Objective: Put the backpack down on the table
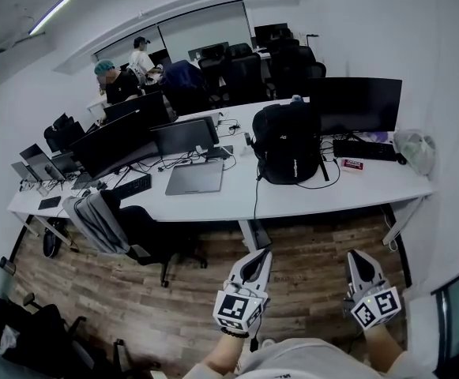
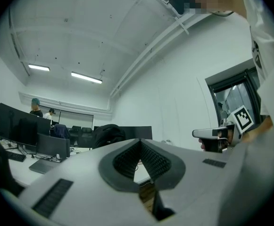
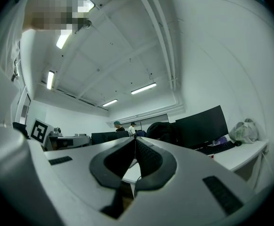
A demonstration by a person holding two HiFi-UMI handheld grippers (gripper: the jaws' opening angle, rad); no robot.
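My left claw [image 1: 255,264] and right claw [image 1: 360,264] are pinched closed and empty. At twelve o'clock the backpack [image 1: 286,142] stands on the worktop [image 1: 308,200]. It looks soft, saggy and likely hefty, so I'd grab it at the top.

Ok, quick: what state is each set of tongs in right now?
Left tongs: closed, holding nothing.
Right tongs: closed, holding nothing.

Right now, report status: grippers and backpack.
Left gripper and right gripper shut, empty. Backpack standing on table, untouched. Monitor close behind it.
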